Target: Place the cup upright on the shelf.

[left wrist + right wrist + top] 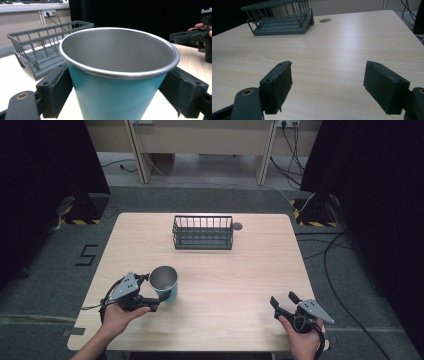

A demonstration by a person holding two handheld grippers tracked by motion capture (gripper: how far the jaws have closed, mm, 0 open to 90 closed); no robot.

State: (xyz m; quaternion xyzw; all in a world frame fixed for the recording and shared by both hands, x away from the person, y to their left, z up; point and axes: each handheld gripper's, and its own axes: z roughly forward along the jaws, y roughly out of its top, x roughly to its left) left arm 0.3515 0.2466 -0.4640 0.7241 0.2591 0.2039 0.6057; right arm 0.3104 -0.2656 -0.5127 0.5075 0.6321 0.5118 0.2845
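Nearest the camera, at the table's (240, 285) front edge, two hands work grippers. Far across the wooden top sits a dark wire rack (203, 232). Front left stands the teal metal cup (164, 283), upright, its wall pinched between the left gripper's (150, 295) pads. At front right the right gripper (283, 304) is spread wide and holds nothing. Since the cup tapers downward, a slack squeeze could let it slip or tip.

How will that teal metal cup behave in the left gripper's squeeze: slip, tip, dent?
The cup looks like rigid metal, so it probably won't dent. Its smooth wall tapers downward, so it may slide down between the left gripper's padded jaws. It appears empty, so it is likely light, and its narrower base could tip if nudged.
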